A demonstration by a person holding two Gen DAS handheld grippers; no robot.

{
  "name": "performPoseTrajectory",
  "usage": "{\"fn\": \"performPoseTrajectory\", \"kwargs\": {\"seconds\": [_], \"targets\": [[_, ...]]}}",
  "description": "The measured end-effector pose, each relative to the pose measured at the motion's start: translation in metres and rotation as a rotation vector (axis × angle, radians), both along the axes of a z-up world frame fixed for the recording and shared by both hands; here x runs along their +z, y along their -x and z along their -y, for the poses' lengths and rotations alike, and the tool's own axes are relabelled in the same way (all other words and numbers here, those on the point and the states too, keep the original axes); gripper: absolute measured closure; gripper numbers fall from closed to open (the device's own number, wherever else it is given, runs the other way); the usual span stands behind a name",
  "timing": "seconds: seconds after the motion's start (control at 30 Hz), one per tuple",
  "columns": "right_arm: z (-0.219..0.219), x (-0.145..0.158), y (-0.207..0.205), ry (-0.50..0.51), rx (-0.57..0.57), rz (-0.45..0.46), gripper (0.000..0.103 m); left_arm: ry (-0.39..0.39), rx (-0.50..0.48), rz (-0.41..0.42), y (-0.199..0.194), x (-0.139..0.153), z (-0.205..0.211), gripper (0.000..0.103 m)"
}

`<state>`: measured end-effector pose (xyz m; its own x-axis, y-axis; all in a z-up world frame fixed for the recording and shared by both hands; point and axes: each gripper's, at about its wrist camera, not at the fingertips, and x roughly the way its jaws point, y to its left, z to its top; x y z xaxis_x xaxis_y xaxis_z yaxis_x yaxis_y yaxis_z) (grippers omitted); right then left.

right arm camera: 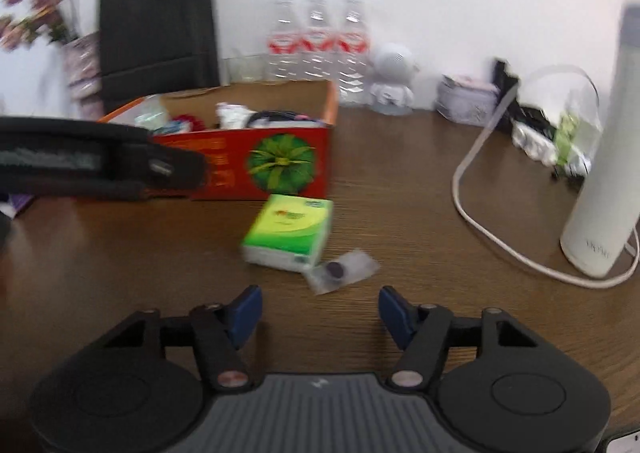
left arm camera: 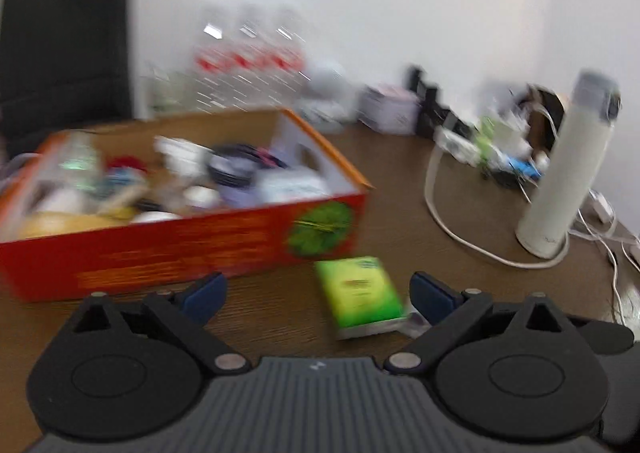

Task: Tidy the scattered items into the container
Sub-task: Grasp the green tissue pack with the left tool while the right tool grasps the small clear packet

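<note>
A red and orange cardboard box holding several items stands on the brown table. A green tissue pack lies on the table just in front of the box's right corner. A small clear packet with a dark disc lies beside the pack; its edge shows in the left wrist view. My left gripper is open and empty, the pack between its fingers' line. It appears as a black body in the right wrist view. My right gripper is open and empty, just short of the packet.
A tall white cylinder with a white cable stands at the right. Water bottles, a white figurine, a black bag, a small tin and clutter line the back wall.
</note>
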<state>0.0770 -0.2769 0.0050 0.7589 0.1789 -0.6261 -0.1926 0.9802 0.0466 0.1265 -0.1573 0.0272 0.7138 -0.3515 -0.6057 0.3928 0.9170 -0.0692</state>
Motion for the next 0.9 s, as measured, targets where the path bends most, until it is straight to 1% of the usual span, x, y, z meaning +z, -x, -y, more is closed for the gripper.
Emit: {"fn": "performPoseTrajectory", "kwargs": {"seconds": [0.07,0.1,0.13,0.17,0.2,0.23,0.33,0.43,0.53,0.6,0.63,0.67,0.7,0.73,0.77,0.83,0.87,0.9], "targets": [[0.004,-0.003,-0.002,0.020,-0.017,0.002,0.040,-0.071,-0.004,-0.015,-0.012,-0.013,0.023,0.012],[0.005,-0.004,-0.001,0.031,-0.019,0.002,0.040,-0.097,0.006,-0.020,-0.016,-0.019,0.030,0.013],[0.007,-0.004,0.000,0.030,-0.017,0.000,0.040,-0.108,0.015,-0.025,-0.019,-0.024,0.032,0.018],[0.009,-0.004,0.000,0.027,-0.014,0.000,0.040,-0.098,0.020,-0.035,-0.021,-0.028,0.031,0.030],[0.010,-0.005,0.001,0.027,-0.015,0.000,0.040,-0.066,0.024,-0.053,-0.022,-0.031,0.027,0.039],[0.012,-0.005,0.002,0.024,-0.018,-0.001,0.040,-0.037,0.037,-0.070,-0.023,-0.033,0.021,0.056],[0.014,-0.004,-0.002,0.010,-0.019,-0.005,0.039,-0.032,0.061,-0.067,-0.014,-0.031,0.005,0.057],[0.011,-0.004,-0.008,-0.001,-0.011,-0.003,0.039,-0.037,0.097,-0.048,0.005,-0.026,-0.025,0.057],[0.005,-0.004,-0.015,0.000,-0.019,-0.002,0.041,-0.094,0.177,-0.005,0.028,-0.024,-0.062,0.057],[0.002,-0.004,-0.019,-0.033,-0.018,0.003,0.042,-0.093,0.241,-0.001,0.039,-0.022,-0.087,0.056],[-0.002,-0.004,-0.019,-0.041,-0.011,0.011,0.044,-0.085,0.267,-0.003,0.044,-0.022,-0.098,0.056],[-0.005,-0.005,-0.019,-0.048,0.005,0.022,0.051,-0.073,0.287,-0.003,0.048,-0.022,-0.107,0.056],[-0.009,-0.006,-0.019,-0.055,0.029,0.030,0.055,-0.062,0.302,-0.004,0.052,-0.023,-0.114,0.056],[-0.013,-0.006,-0.019,-0.058,0.051,0.032,0.066,-0.056,0.308,-0.007,0.053,-0.024,-0.119,0.054],[-0.017,-0.005,-0.020,-0.052,0.065,0.034,0.072,-0.053,0.309,-0.011,0.053,-0.025,-0.120,0.053],[-0.025,-0.005,-0.021,-0.020,0.072,0.037,0.072,-0.058,0.297,-0.018,0.051,-0.027,-0.120,0.053],[-0.028,-0.005,-0.022,-0.008,0.070,0.038,0.073,-0.060,0.289,-0.013,0.051,-0.027,-0.119,0.056],[-0.030,-0.005,-0.023,0.003,0.068,0.039,0.075,-0.062,0.281,-0.008,0.050,-0.028,-0.118,0.056]]}}
